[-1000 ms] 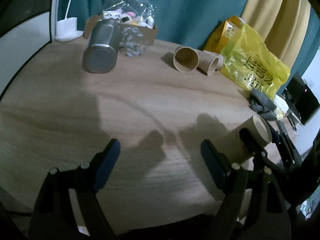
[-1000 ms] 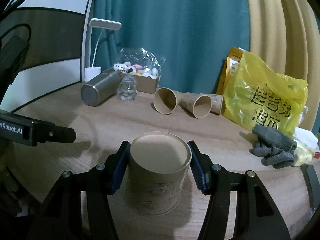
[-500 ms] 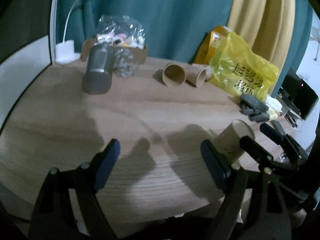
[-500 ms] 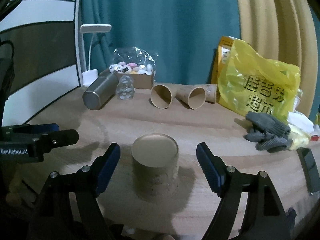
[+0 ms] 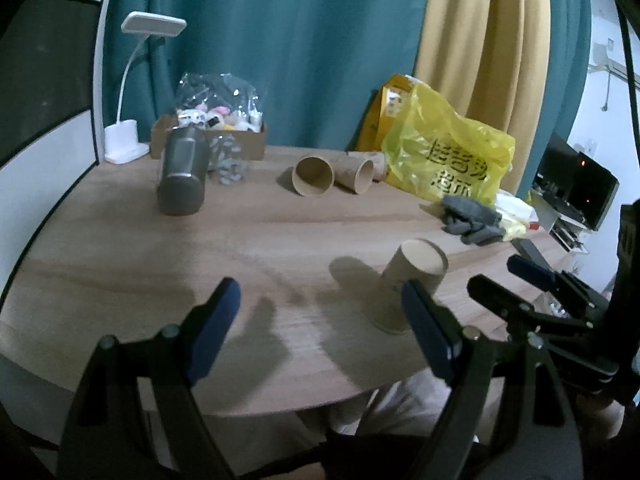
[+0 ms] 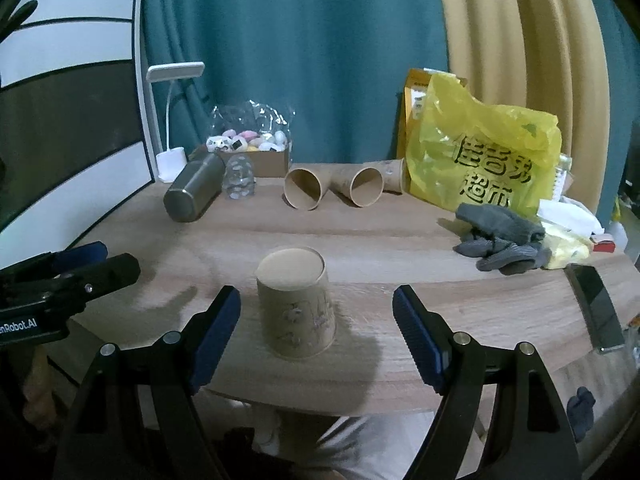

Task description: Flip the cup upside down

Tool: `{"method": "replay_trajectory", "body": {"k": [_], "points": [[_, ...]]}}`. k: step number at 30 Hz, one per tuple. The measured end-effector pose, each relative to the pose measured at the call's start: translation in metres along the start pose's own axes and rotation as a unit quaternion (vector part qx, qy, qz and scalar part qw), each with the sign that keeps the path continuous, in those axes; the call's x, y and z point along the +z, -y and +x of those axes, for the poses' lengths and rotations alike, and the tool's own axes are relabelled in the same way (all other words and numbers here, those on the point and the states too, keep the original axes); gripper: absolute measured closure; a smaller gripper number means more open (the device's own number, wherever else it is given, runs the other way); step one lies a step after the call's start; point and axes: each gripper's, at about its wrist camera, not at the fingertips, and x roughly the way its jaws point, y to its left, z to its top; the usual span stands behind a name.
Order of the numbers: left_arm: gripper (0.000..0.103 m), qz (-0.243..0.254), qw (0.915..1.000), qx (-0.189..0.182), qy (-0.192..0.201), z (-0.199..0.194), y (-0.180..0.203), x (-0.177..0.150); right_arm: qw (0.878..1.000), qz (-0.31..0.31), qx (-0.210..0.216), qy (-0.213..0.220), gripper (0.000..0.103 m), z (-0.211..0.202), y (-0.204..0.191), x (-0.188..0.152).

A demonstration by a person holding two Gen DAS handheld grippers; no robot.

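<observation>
Both grippers, left and right, are wide open, holding nothing. Cup looks light, crushable paper; grip mid-wall, gently.

Wooden table ahead of the claw, steel flask lying far left, two paper cups on their sides beyond, yellow bag far right, grey gloves near it

cup: brown paper, printed | upside down; upright | near table edge
</observation>
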Motion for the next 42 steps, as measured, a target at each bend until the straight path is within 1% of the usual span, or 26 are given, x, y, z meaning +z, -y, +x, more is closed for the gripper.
{"method": "replay_trajectory", "body": {"k": [4, 9, 29, 30, 31, 33, 42], "points": [[0.019, 0.008, 0.9999, 0.001, 0.009, -0.01, 0.005, -0.001, 1.0, -0.003, -0.005, 0.012, 0.022, -0.009, -0.001, -0.001], [0.019, 0.016, 0.9996, 0.013, 0.018, -0.018, 0.01, -0.001, 1.0, 0.001, -0.005, 0.021, 0.022, -0.016, 0.0, 0.001], [0.019, 0.016, 0.9995, 0.018, 0.021, -0.022, 0.012, -0.002, 1.0, 0.008, -0.001, 0.012, 0.022, -0.016, -0.004, 0.001], [0.018, 0.015, 0.9995, 0.019, 0.021, -0.022, 0.013, -0.002, 1.0, 0.009, 0.0, 0.011, 0.022, -0.015, -0.003, 0.001], [0.016, 0.015, 0.9995, 0.017, 0.021, -0.022, 0.012, -0.002, 1.0, 0.009, 0.0, 0.011, 0.022, -0.014, -0.003, 0.001], [0.008, 0.015, 0.9995, 0.018, 0.022, -0.023, 0.011, -0.002, 1.0, 0.011, 0.001, 0.009, 0.022, -0.014, -0.002, 0.0], [0.008, 0.015, 0.9995, 0.017, 0.023, -0.022, 0.004, 0.0, 1.0, 0.01, 0.003, 0.009, 0.022, -0.013, -0.001, 0.001]]}}
